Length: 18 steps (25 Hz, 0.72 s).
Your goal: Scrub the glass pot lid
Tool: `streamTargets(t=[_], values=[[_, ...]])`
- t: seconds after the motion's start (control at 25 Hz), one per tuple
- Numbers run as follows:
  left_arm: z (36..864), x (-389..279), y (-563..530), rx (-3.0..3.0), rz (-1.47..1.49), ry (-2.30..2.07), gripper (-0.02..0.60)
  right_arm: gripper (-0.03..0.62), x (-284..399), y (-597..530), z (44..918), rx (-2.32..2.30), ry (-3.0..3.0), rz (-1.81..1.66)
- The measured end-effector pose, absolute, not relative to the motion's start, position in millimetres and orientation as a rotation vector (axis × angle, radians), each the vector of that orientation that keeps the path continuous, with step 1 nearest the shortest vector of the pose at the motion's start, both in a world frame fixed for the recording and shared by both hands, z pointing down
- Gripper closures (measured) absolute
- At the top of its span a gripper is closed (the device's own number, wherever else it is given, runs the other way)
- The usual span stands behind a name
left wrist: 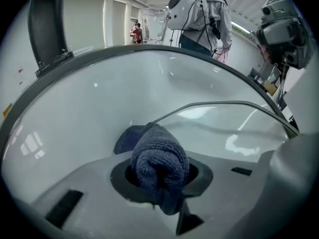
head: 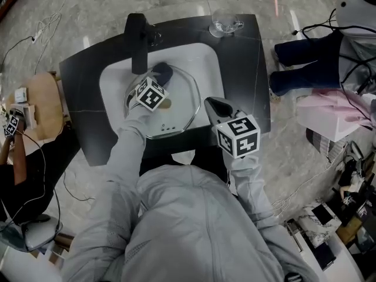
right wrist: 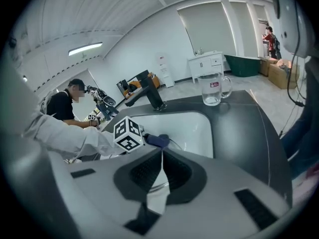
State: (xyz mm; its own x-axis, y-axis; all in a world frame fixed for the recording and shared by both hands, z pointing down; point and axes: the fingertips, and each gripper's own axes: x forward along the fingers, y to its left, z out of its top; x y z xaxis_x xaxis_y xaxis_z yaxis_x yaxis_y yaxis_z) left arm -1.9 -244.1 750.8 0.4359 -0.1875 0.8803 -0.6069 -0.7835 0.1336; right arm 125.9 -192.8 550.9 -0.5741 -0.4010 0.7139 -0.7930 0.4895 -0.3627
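The glass pot lid [head: 183, 107] stands tilted in the white sink [head: 113, 86]; in the left gripper view its rim [left wrist: 234, 103] arches over the basin. My left gripper [head: 159, 79] is shut on a rolled dark blue cloth [head: 164, 71] at the lid's far left part. The left gripper view shows the cloth [left wrist: 159, 158] bulging out between the jaws. My right gripper [head: 210, 103] is at the lid's right edge with its jaws pressed together [right wrist: 162, 166], seemingly pinching the rim.
A black faucet [head: 138, 40] rises behind the sink. A glass mug [head: 223, 19] stands on the dark counter's far right corner. A seated person [head: 17, 157] and a wooden stool [head: 44, 101] are at the left; bags and cables lie at the right.
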Motion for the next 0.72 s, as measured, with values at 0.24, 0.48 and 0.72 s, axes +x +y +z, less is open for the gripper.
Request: streamTargets(t=[0.24,0.48,0.72], values=[[753,-12,-252,2.223,1.294,-0.682,0.492,0.563,118,-193,547,0.941,-2.217,0.952],[742,-18,-240,2.116,1.201,-0.609,0.493,0.563,106,-186,542,0.929,-2.246,0.977],[726,-20,-202,2.080,1.169,-0.420,0.493,0.563,94,-175,533,0.957,-2.276,0.974]])
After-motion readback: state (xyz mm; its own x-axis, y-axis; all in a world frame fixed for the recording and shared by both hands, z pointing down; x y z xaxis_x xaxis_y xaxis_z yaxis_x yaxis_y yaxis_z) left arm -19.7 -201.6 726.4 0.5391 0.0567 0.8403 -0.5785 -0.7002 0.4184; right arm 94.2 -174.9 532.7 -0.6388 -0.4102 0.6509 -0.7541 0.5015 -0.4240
